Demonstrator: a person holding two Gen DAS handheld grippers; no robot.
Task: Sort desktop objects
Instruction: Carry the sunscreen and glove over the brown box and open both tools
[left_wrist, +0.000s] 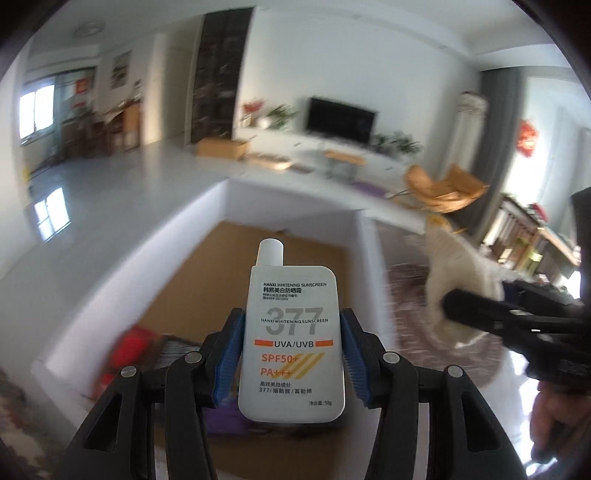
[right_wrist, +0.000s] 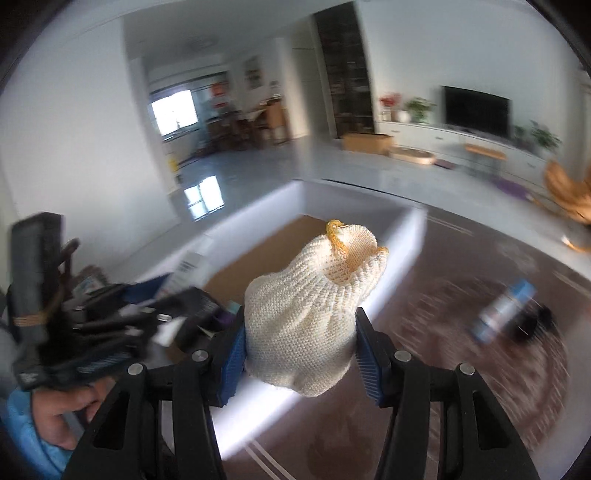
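1. Sunscreen bottle (left_wrist: 291, 343) sits clamped upright in the left gripper (left_wrist: 291, 354), above the white box (left_wrist: 110, 280).
2. Knit glove (right_wrist: 310, 314), pinched by the right gripper (right_wrist: 300, 354), hangs over the box wall.
3. Release each well inside; a can (right_wrist: 498, 314) waits at three o'clock.

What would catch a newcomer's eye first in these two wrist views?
A white sunscreen bottle stands upright, clamped in the left gripper, above a white-walled box. In the right wrist view, a cream knitted glove with a yellow-edged cuff bulges from the right gripper, over the same box's near wall.
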